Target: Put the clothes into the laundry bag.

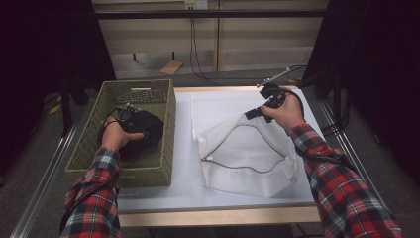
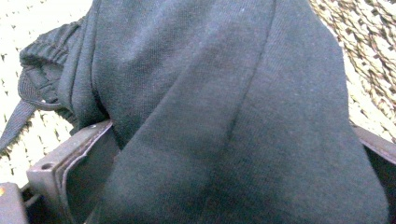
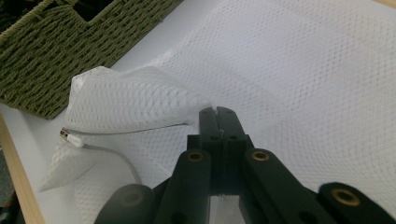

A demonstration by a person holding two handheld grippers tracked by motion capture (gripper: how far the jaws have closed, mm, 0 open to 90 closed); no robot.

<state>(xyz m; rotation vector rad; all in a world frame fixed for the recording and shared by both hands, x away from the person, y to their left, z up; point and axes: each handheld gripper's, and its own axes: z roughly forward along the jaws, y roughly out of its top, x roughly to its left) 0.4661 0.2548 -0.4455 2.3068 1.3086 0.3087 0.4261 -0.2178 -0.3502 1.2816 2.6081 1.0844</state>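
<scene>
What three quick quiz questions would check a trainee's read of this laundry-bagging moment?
1. True or false: the right tool is shut on the edge of the white mesh bag.
2. Where does the dark garment lie? A) in the woven basket B) on the table C) inside the mesh bag
3. Fill in: the bag's mouth is held ____.

Key:
1. True; its jaws pinch the mesh and lift that edge.
2. A; the left tool is down on it there, with cloth between its jaws.
3. Open.
</scene>
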